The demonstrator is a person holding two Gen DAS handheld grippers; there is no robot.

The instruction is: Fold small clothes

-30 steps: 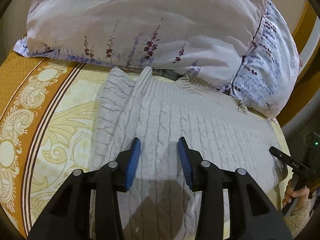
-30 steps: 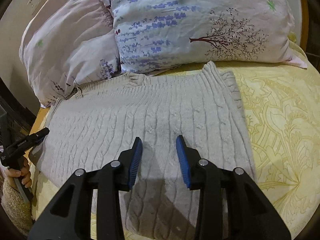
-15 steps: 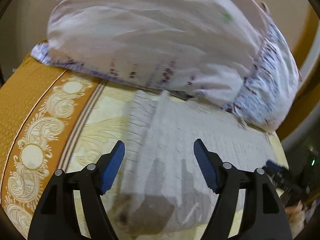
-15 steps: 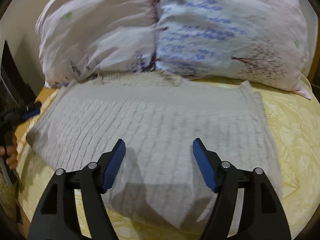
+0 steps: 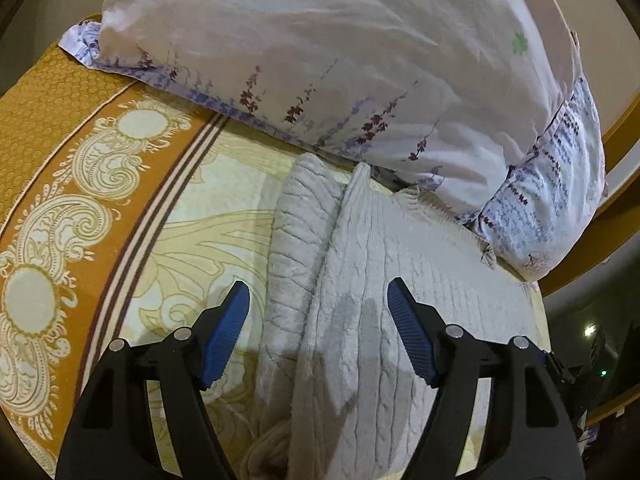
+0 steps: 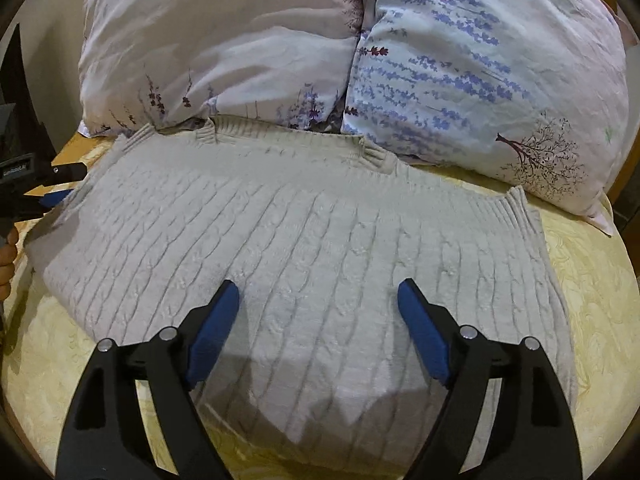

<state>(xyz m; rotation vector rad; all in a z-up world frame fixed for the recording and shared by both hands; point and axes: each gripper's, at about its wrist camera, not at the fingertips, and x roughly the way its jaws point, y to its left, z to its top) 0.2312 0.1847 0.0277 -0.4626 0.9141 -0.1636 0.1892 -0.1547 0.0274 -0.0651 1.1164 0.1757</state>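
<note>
A pale grey cable-knit sweater lies spread flat on the bed, its collar against the pillows. In the left wrist view the sweater shows its left edge, where a sleeve lies folded beside the body. My left gripper is open and empty, held above that left edge. My right gripper is open and empty, held above the sweater's lower middle. The left gripper also shows in the right wrist view at the sweater's far left side.
Two floral pillows lean behind the sweater. The yellow patterned bedspread has an orange border on the left. A wooden bed frame runs along the right. The bed's front edge is close below both grippers.
Both grippers have opened wide and pulled back a little from the sweater. The left gripper has shifted left to the sweater's folded-sleeve edge. The sweater lies as before.
</note>
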